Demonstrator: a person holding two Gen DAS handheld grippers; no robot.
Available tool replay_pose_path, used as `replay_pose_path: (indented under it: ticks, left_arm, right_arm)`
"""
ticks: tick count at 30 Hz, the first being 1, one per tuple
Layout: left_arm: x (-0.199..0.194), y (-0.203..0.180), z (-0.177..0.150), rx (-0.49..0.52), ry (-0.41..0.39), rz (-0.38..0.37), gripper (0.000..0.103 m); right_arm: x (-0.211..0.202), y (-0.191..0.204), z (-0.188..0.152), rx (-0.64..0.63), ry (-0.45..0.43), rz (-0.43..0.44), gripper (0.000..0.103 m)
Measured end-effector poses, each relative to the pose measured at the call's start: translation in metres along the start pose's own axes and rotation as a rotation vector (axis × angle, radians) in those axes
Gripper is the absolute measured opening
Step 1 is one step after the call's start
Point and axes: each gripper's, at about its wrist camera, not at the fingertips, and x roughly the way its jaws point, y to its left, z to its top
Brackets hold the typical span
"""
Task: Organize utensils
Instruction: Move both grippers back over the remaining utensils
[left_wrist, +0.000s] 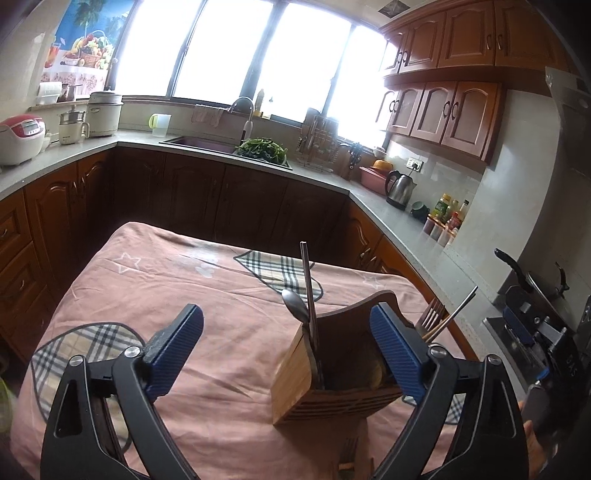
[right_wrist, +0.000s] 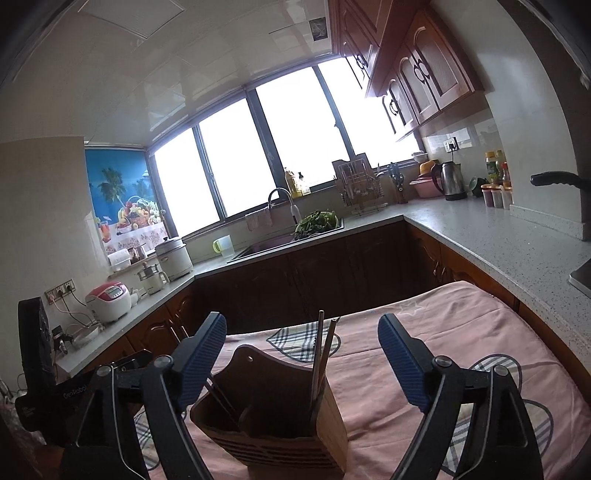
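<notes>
Left gripper (left_wrist: 286, 343) jaws spread, right gripper (right_wrist: 303, 354) likewise

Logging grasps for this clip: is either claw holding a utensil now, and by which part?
Nothing is held. The left claw and right claw both stand open and empty around the wooden utensil holder.

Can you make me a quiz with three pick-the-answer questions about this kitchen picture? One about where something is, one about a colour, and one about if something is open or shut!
1. Where is the wooden utensil holder?
A. In the sink
B. On the pink tablecloth
C. On the windowsill

2. What colour are the pads on the left gripper?
A. Blue
B. Yellow
C. White

3. How is the right gripper?
A. Shut on a spoon
B. Shut on nothing
C. Open, holding nothing

Answers:
1. B, the holder stands on the cloth-covered table.
2. A, both ribbed pads look blue.
3. C, its fingers are spread wide apart either side of the holder, with nothing gripped.
</notes>
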Motion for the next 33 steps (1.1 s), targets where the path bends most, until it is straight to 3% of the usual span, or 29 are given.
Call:
replay_pose_path:
  ticks: [1, 2, 10, 33]
  left_arm:
    - [-0.003, 0.001, -0.003, 0.003, 0.007, 0.012, 0.103]
    - [-0.005, 0.001, -0.005, 0.009, 0.015, 0.021, 0.103]
    - [-0.029, 0.006, -0.037, 0.021, 0.081, 0.046, 0.103]
    - [-0.102, 0.022, -0.121, 0.005, 0.188, 0.046, 0.103]
  right_arm:
    - [-0.003, -0.001, -0.001, 0.007, 0.001, 0.005, 0.101]
    - [-0.007, -0.001, -0.002, 0.01, 0.0, 0.006, 0.103]
    - [-0.031, 0.004, -0.021, 0.013, 0.074, 0.016, 0.103]
    - [-0.116, 0.0, -0.084, 0.048, 0.171, -0.02, 0.103]
